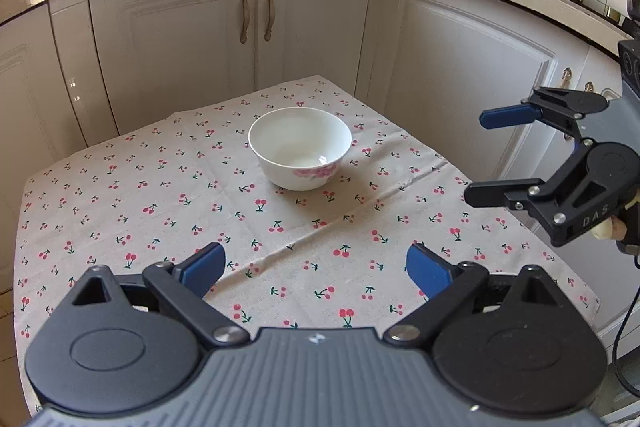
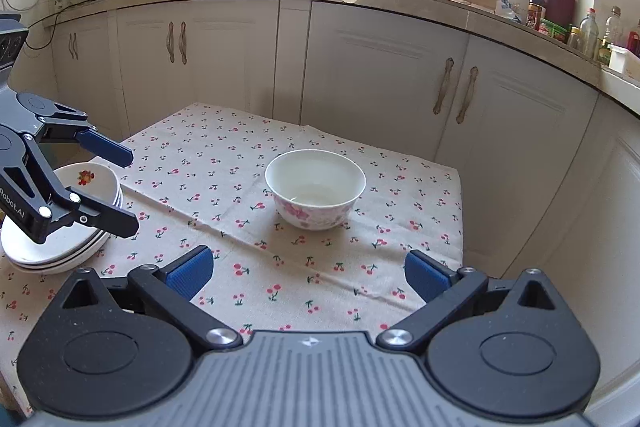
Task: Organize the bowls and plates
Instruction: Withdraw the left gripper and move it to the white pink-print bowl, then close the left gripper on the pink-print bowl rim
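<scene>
Both sets of fingers spread wide, grasping nothing: left gripper (image 1: 316, 271), right gripper (image 2: 308, 273); flowered bowl (image 2: 315, 189) upright mid-tabletop (image 2: 224, 227), well apart from stacked plates and bowls (image 2: 68, 227) at left edge; likely next: approach, straddle rim, carry to stack.

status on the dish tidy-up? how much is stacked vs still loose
Looks done: a stack of plates with a small bowl on top sits at the table's left edge. In hand: nothing; left gripper and right gripper are both open. Left: the floral bowl stands alone mid-tablecloth.
</scene>
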